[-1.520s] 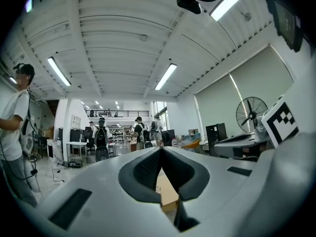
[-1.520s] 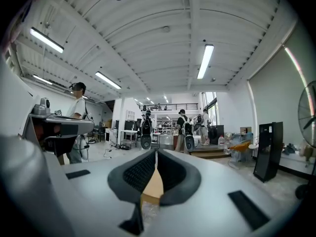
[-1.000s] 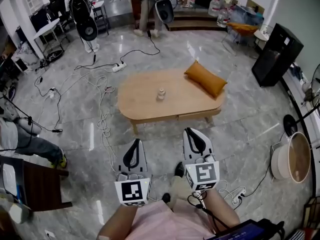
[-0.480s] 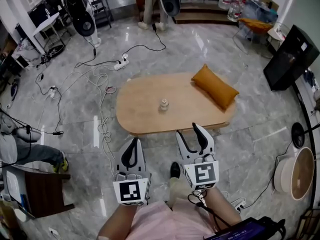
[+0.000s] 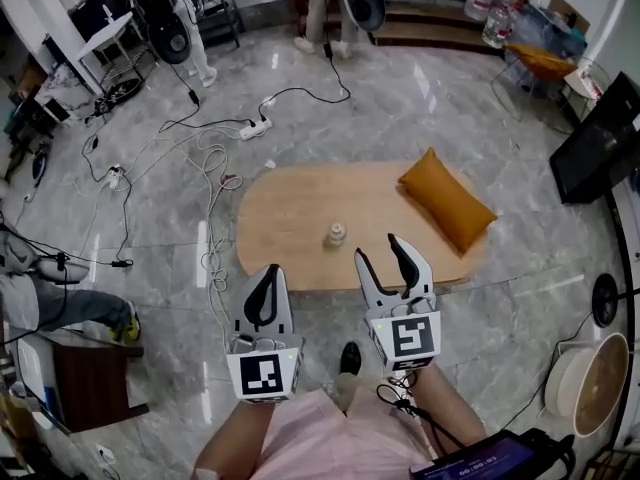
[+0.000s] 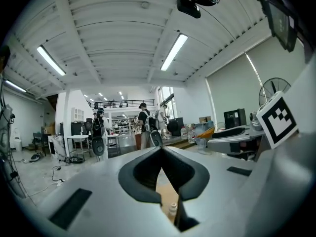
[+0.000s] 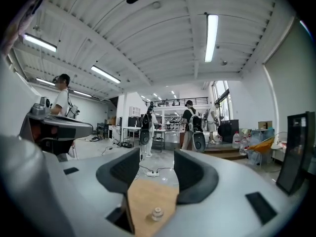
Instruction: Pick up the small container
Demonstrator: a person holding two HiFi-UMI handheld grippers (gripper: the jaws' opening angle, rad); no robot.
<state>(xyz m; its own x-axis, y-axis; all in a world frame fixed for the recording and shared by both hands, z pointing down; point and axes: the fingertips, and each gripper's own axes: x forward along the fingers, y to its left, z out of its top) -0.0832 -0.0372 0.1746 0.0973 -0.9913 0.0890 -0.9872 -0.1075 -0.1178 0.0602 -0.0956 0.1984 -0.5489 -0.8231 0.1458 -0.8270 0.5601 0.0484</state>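
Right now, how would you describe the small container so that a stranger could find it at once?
Find the low oval wooden table on the grey floor. The small container stands on it, toward the near edge. It is pale, upright and tiny, while its only neighbour on the table is a large orange cushion.

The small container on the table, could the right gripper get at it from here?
Probably yes: the right gripper is open, the small container stands alone on the bare table just ahead, nothing between them.
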